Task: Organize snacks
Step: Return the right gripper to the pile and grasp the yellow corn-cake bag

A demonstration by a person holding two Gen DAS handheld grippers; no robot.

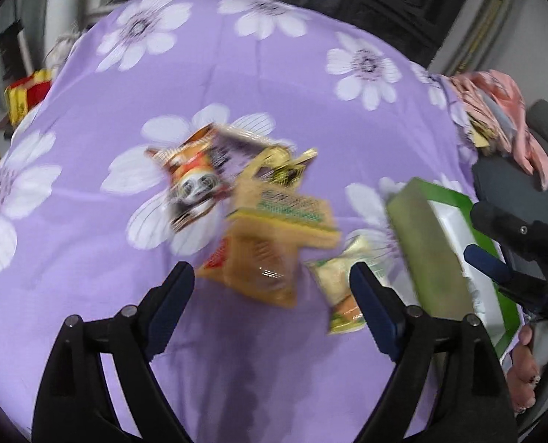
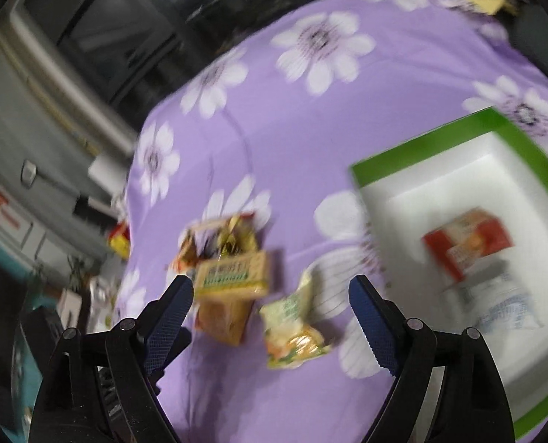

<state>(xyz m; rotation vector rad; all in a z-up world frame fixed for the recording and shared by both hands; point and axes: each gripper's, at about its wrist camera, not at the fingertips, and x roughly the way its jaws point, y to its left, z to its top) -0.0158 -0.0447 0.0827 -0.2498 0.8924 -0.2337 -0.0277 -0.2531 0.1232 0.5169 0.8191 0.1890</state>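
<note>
A blurred pile of snacks lies on the purple flowered cloth [image 1: 89, 295]: a panda packet [image 1: 196, 184], a gold wrapper [image 1: 285, 162], a yellow box with green print [image 1: 292, 214], an orange packet [image 1: 255, 269] and a pale green packet [image 1: 344, 288]. My left gripper [image 1: 272, 271] hovers open just before the orange packet, holding nothing. To the right stands a green-rimmed white box [image 2: 421, 147] holding a red-orange carton [image 2: 465, 243] and a white-blue packet [image 2: 506, 310]. My right gripper [image 2: 271, 282] is open and empty, above the yellow box [image 2: 233, 273] and the pale green packet [image 2: 292, 325].
A pink cloth [image 1: 502, 110] lies heaped at the table's far right corner, next to a dark chair [image 1: 510, 184]. A red and yellow box [image 1: 26, 96] sits beyond the left edge. A hand [image 1: 524, 369] shows at lower right. Dark cabinets stand behind the table.
</note>
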